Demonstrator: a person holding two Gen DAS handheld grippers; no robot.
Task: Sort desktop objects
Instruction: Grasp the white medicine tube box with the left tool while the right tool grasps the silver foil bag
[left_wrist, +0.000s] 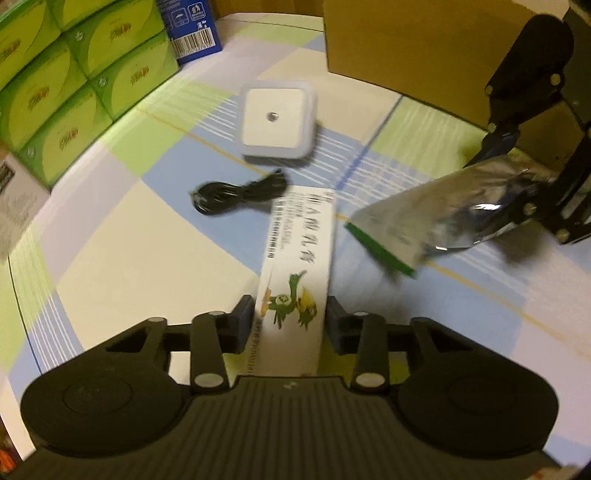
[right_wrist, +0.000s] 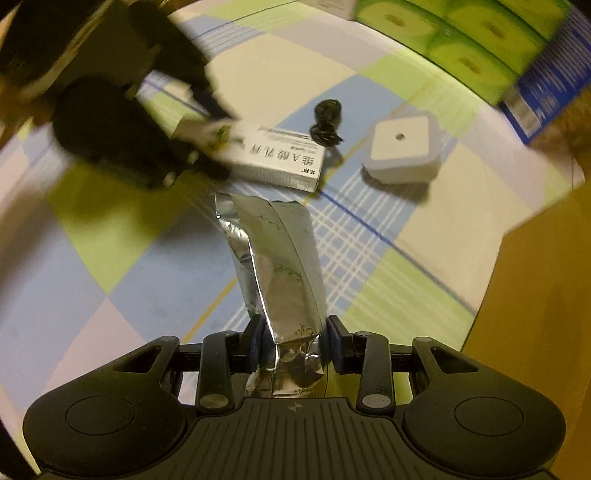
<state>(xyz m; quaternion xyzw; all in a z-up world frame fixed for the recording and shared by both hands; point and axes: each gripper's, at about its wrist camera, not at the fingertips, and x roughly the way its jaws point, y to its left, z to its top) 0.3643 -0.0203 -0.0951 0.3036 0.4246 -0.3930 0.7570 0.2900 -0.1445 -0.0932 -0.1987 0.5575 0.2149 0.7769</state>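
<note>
My left gripper (left_wrist: 290, 321) is shut on a long white carton (left_wrist: 299, 269) printed with a green cartoon figure; the carton points away over the checked tablecloth. In the right wrist view the same carton (right_wrist: 280, 158) shows with the left gripper (right_wrist: 207, 147) blurred at its end. My right gripper (right_wrist: 293, 341) is shut on a silver foil pouch (right_wrist: 280, 266), which appears in the left wrist view as the foil pouch (left_wrist: 443, 218) held by the right gripper (left_wrist: 517, 162). A white square device (left_wrist: 275, 122) and a coiled black cable (left_wrist: 236, 194) lie beyond.
Green boxes (left_wrist: 74, 85) are stacked at the left with a blue box (left_wrist: 192, 29) behind them. A brown cardboard box (left_wrist: 424, 48) stands at the back right and fills the right edge as the cardboard box (right_wrist: 535, 314). The checked tablecloth (left_wrist: 122, 236) covers the table.
</note>
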